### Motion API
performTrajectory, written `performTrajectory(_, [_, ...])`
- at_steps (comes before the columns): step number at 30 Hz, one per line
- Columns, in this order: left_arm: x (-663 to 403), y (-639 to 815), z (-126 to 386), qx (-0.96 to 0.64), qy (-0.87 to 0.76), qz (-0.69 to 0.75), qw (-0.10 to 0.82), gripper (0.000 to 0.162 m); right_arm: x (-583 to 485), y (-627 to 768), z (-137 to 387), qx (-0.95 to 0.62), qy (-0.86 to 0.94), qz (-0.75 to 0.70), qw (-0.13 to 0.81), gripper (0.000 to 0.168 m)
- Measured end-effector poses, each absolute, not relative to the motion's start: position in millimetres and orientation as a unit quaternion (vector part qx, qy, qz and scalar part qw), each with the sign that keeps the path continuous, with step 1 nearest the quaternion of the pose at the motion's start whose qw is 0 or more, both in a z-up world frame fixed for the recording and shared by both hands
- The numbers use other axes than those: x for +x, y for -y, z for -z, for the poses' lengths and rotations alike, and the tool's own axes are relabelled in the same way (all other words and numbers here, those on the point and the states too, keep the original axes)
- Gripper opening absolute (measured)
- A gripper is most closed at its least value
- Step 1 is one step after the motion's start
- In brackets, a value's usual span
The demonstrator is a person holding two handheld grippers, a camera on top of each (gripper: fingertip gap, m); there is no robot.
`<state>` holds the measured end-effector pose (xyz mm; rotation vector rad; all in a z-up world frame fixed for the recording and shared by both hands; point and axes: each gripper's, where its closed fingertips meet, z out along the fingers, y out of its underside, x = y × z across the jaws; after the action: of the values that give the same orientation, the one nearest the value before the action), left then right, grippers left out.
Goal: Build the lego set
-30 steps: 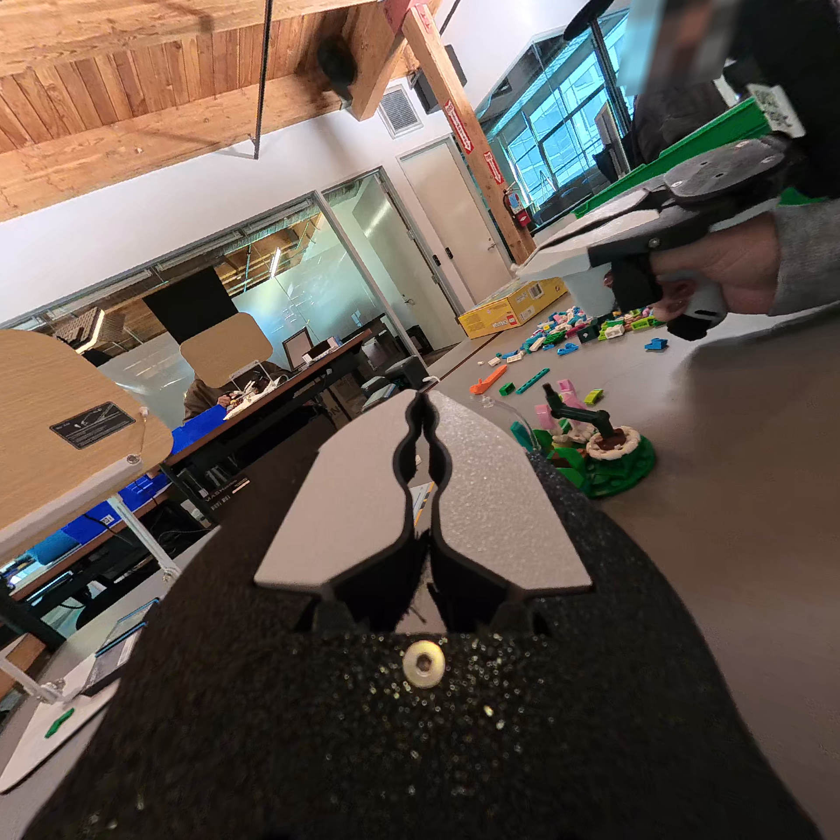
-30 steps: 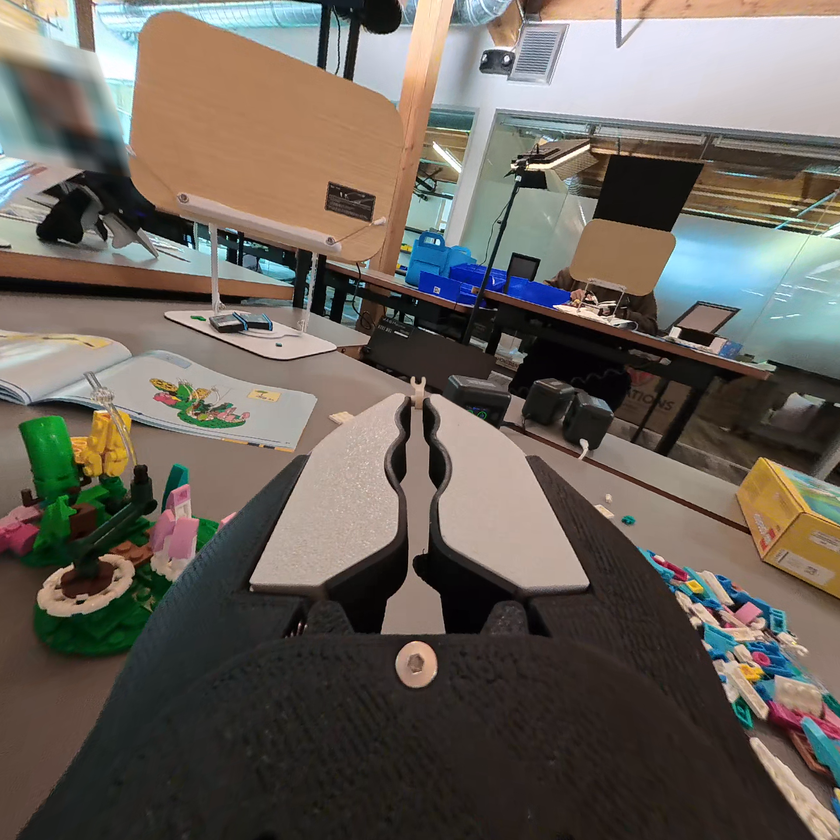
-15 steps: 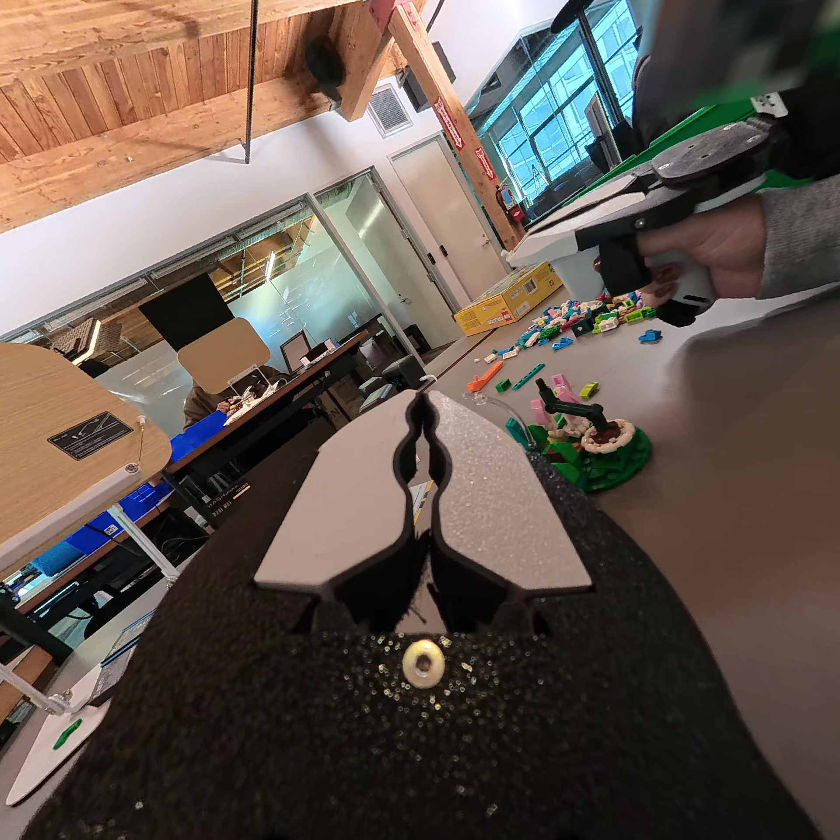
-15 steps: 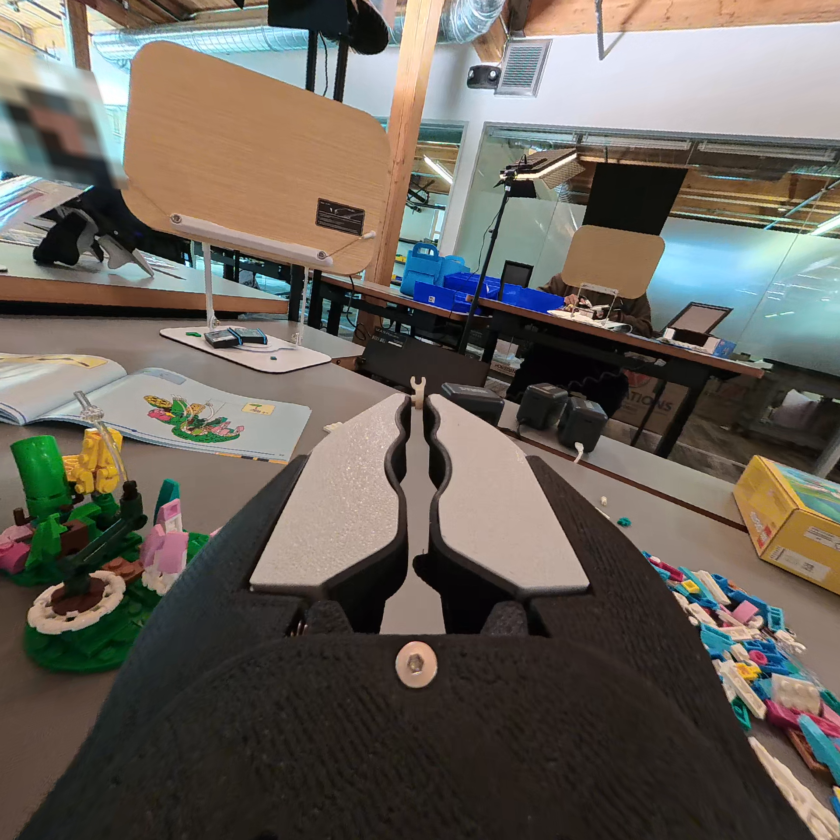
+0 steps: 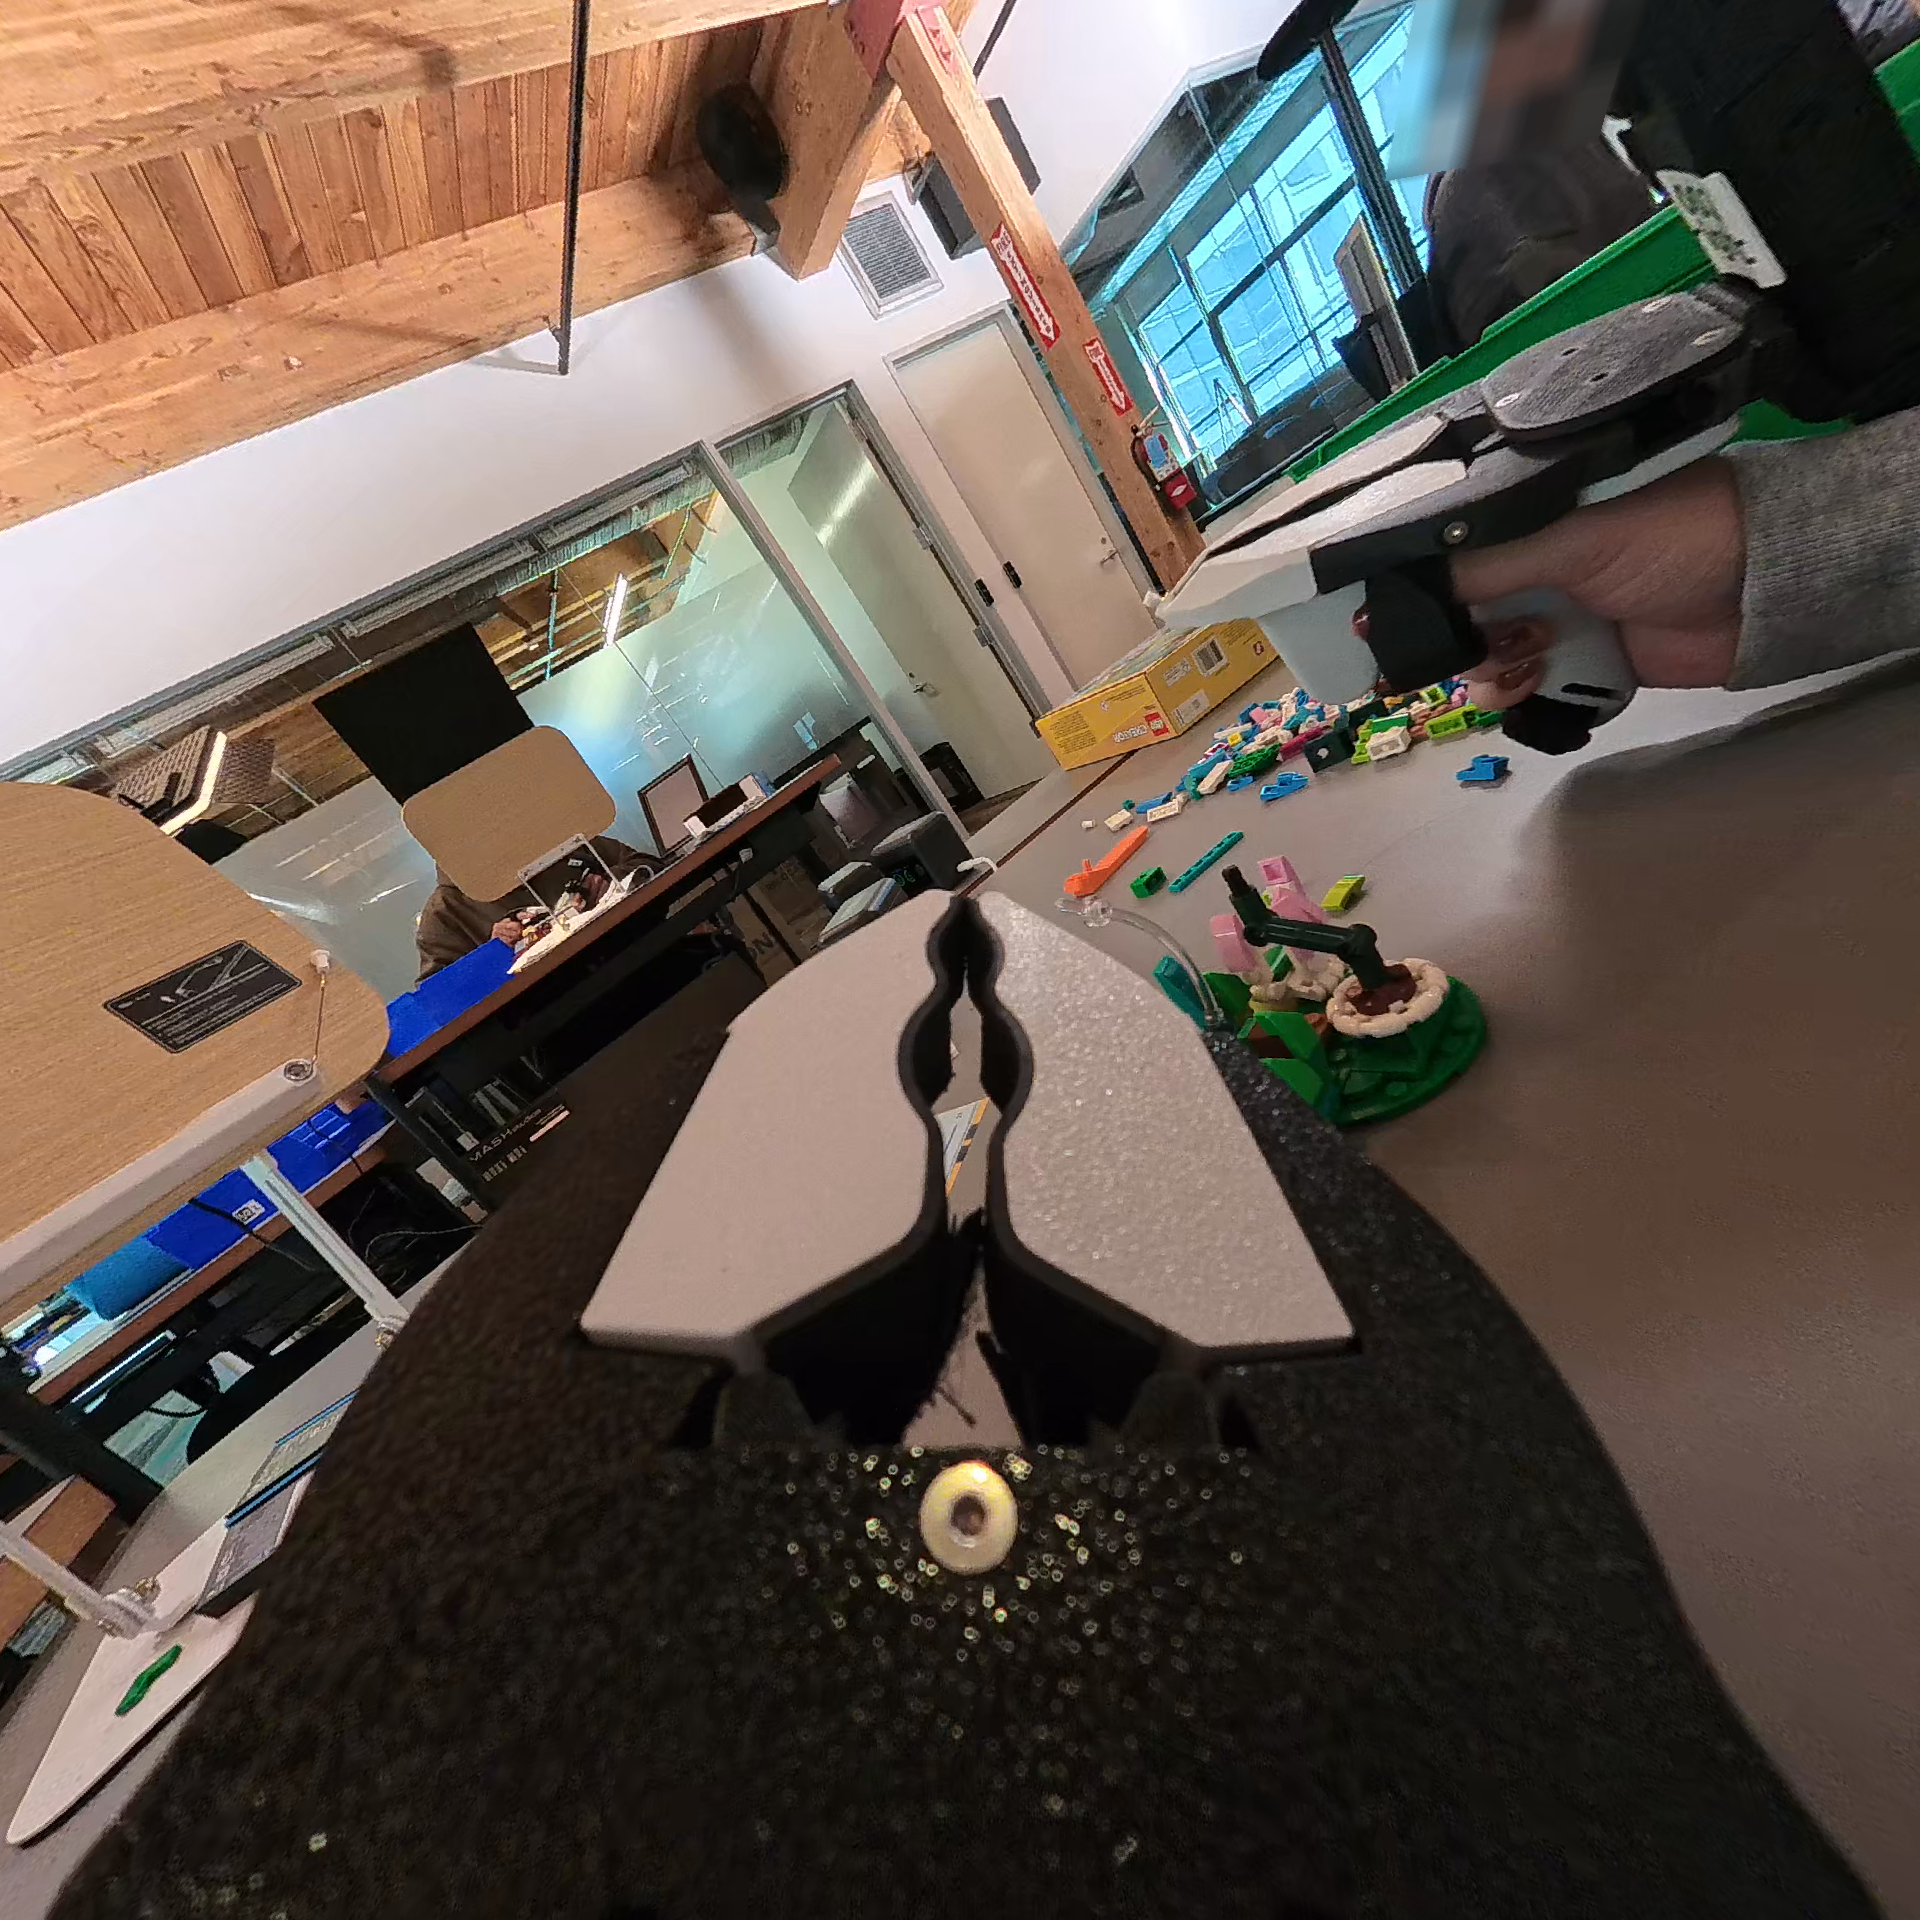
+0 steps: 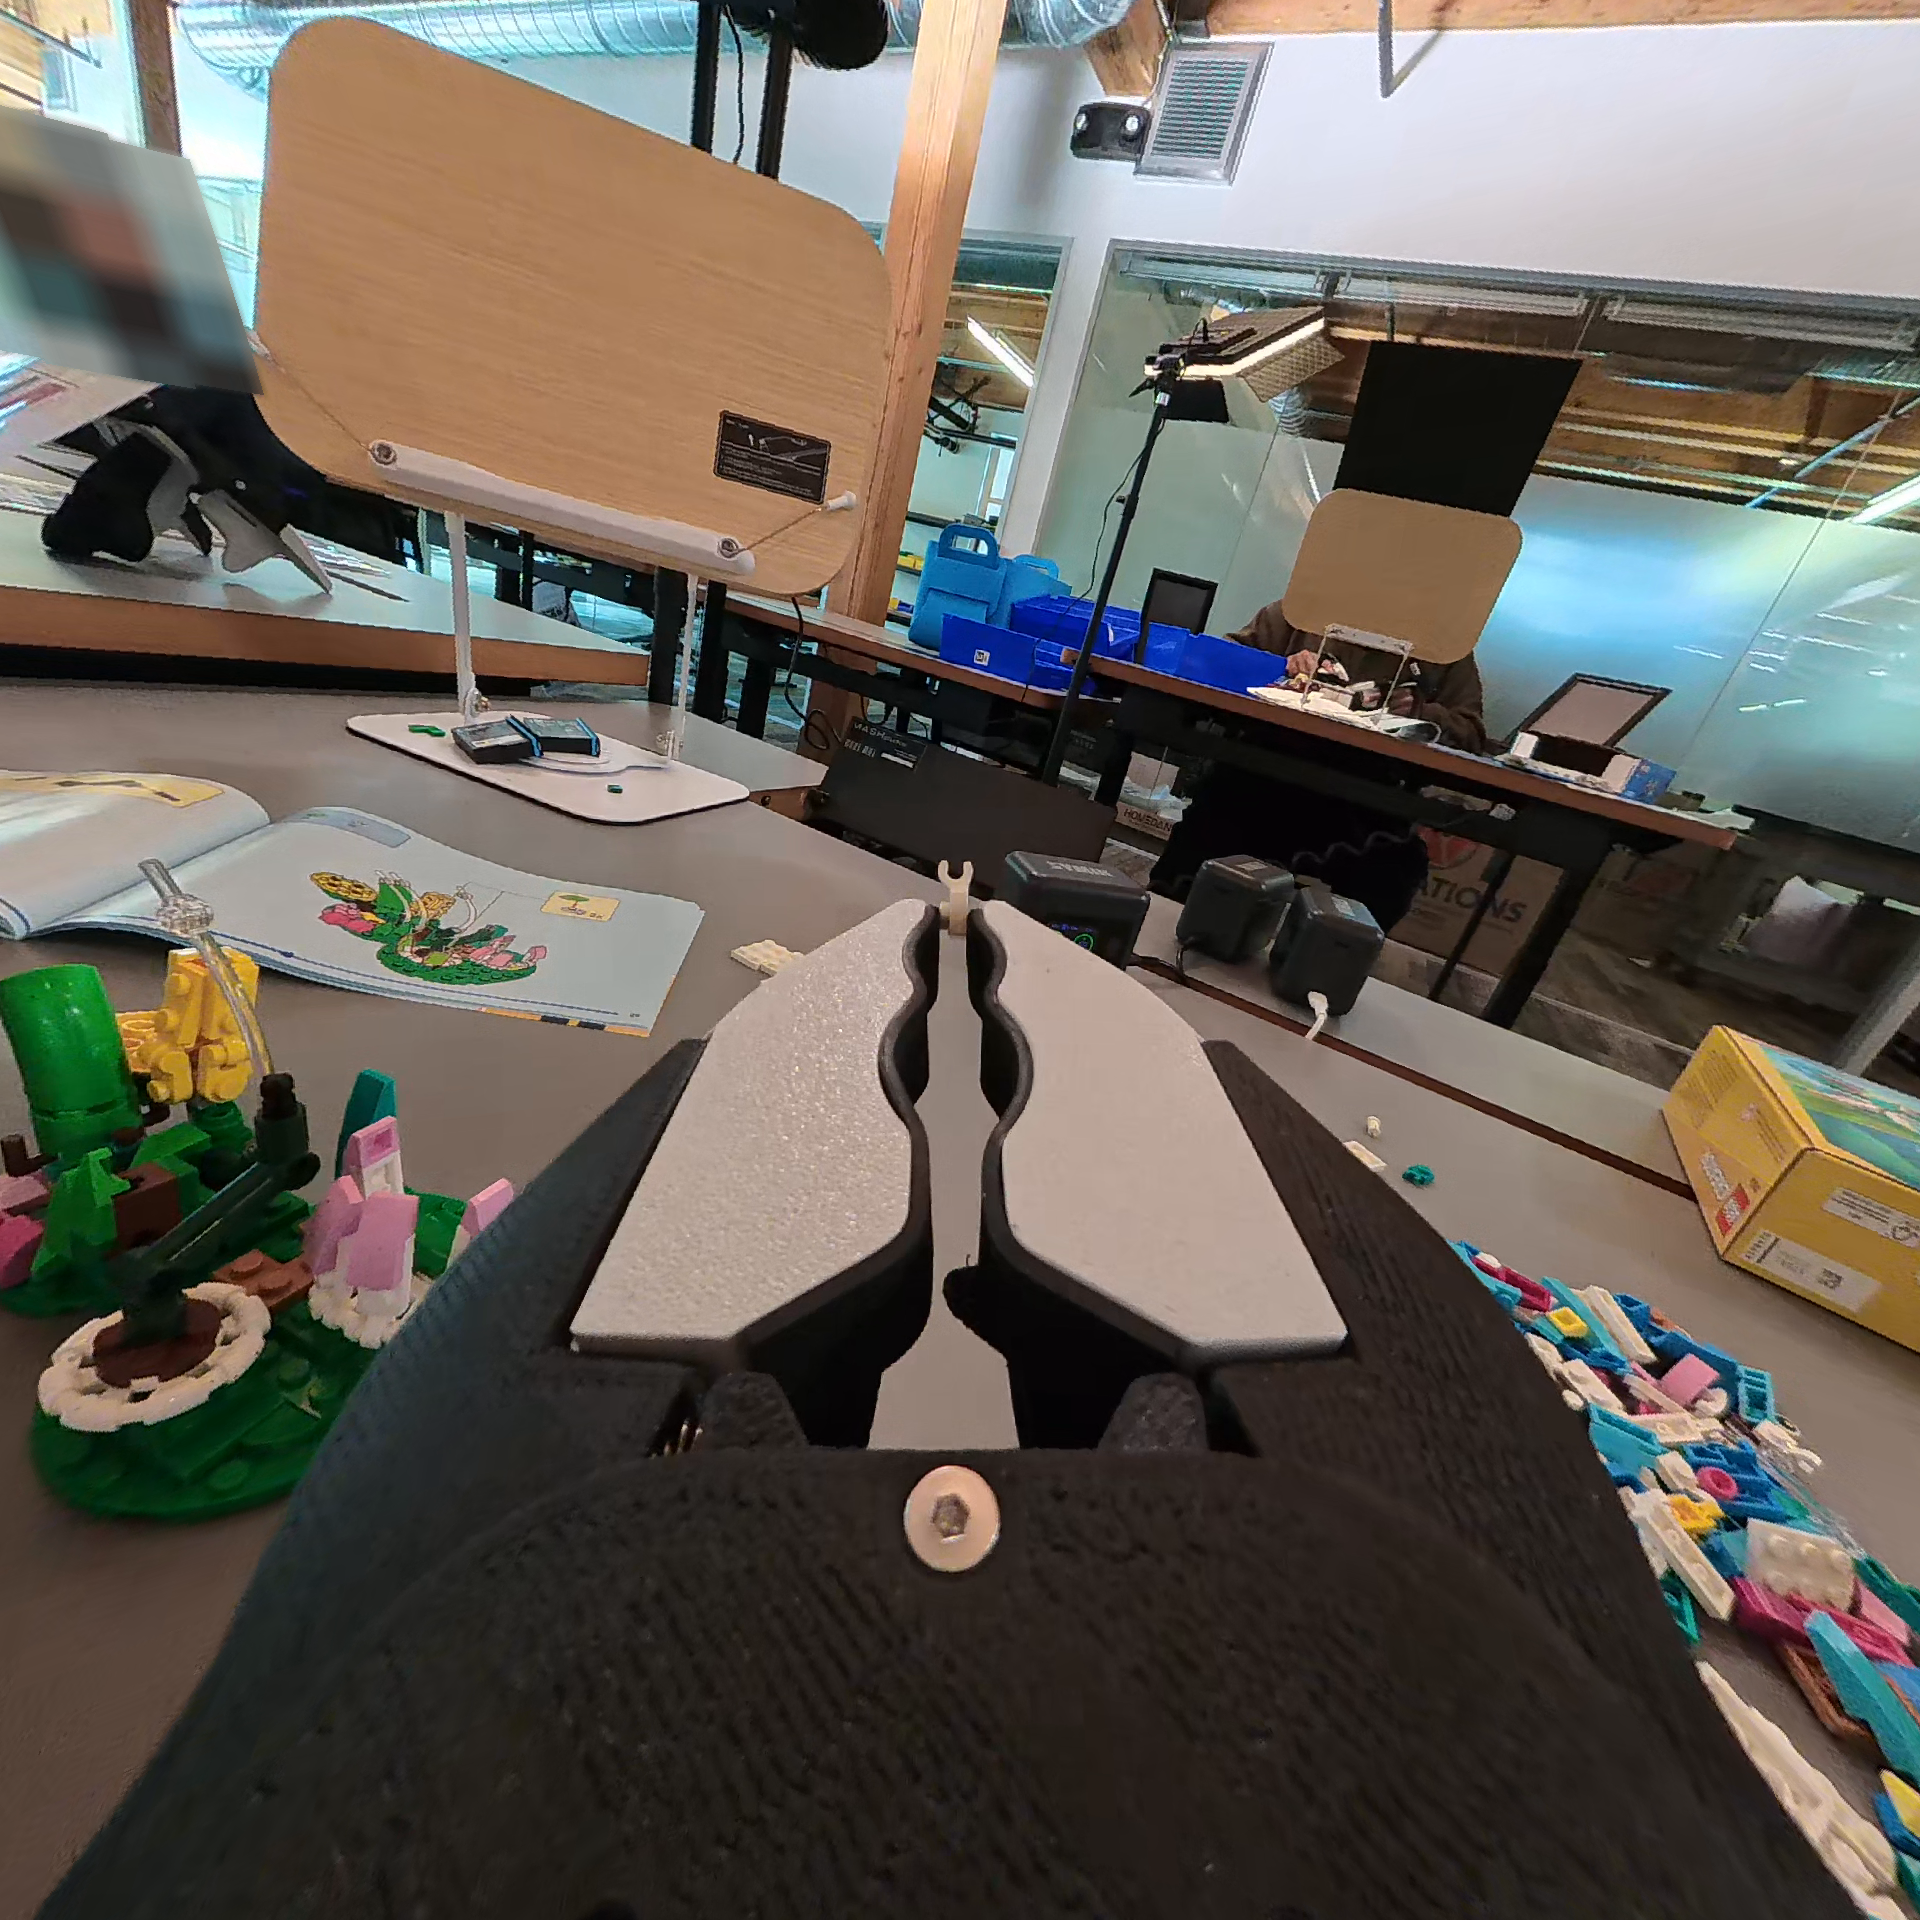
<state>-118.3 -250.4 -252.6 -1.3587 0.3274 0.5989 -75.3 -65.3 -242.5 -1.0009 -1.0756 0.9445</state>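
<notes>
Right wrist view: your right hand-held gripper [image 6: 954, 914] pinches a small white clip piece [image 6: 953, 881] above the bench [image 6: 831, 862]. Your left hand-held gripper [image 5: 961, 920] is pressed together, empty; the lego model [image 5: 1351, 1023] stands just beside it.

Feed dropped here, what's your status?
Right gripper shut on small white clip. Left gripper shut, empty. Lego model part-built. Nothing blocking.

Bright window daylight (wide-angle bending), sharp focus
</notes>
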Motion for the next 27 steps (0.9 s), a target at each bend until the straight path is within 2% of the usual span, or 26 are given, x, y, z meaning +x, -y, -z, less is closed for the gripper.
performTrajectory(12, [-115,250,255,-0.616,-0.160,-0.279,0.719,0.000,-81,74,254,-0.453,0.500,-0.440,0.593,0.003])
performTrajectory(23, [-112,250,255,-0.613,-0.168,-0.286,0.717,0.000,-72,84,253,-0.398,0.561,-0.336,0.643,0.003])
performTrajectory(27, [-96,253,248,-0.585,-0.203,-0.287,0.731,0.000,-60,121,244,-0.376,0.601,-0.387,0.590,0.004])
